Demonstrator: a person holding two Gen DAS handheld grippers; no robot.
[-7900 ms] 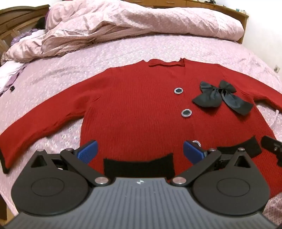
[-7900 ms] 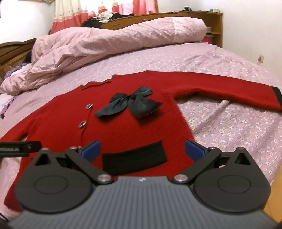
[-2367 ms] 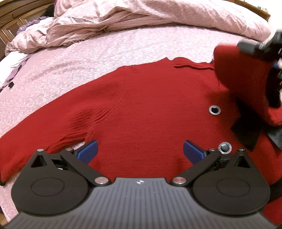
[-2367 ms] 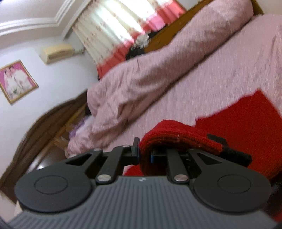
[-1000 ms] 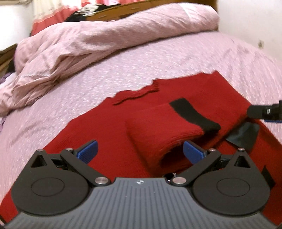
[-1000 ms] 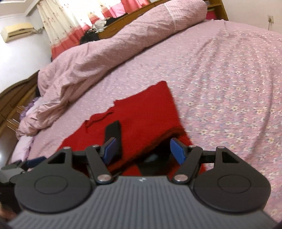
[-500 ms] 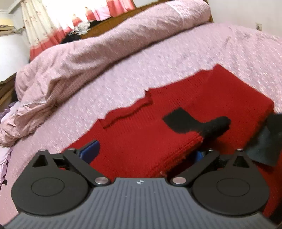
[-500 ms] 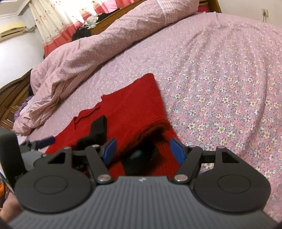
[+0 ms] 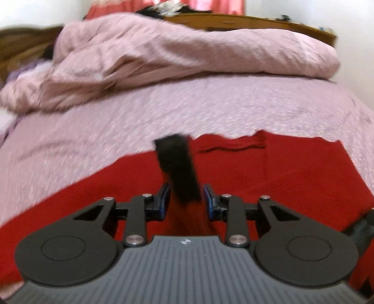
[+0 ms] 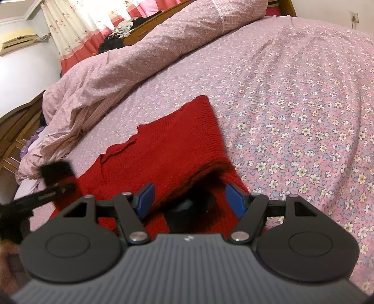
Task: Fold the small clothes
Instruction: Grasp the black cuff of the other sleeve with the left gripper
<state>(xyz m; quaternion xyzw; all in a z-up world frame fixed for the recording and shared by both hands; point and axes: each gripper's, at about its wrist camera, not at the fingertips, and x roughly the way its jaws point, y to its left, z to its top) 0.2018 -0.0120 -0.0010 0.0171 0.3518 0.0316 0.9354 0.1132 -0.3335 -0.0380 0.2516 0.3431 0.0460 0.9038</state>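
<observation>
Now the red cardigan [image 9: 292, 177] lies on the bedspread [image 9: 210, 105] in front of you, its right side already folded inward, as the right wrist view shows. One sleeve [image 9: 184, 217] is between your left gripper's [image 9: 184, 195] pads, and its black cuff [image 9: 177, 168] stands up above them. A second ago those jaws stood wide with the sleeve lying loose across the body; they have just been closing, with the sleeve between them. The picture is smeared, so I cannot tell for sure that the pads press on the knit, but it looks like a grip, since the cuff is lifted off the body. That suggests you are taking the sleeve up to lay it again, so the fold is perhaps halfway along.

Your right gripper [image 10: 189, 196] has kept its place, jaws partly apart and holding nothing, above the folded edge, where a dark bit of cloth [image 10: 191, 203] peeps out from under it.

Count: one cardigan, one cuff in sight, two grippers, one heaped duvet [image 9: 187, 51] at the far end of the bed, one wooden headboard [image 9: 257, 22] behind it.
</observation>
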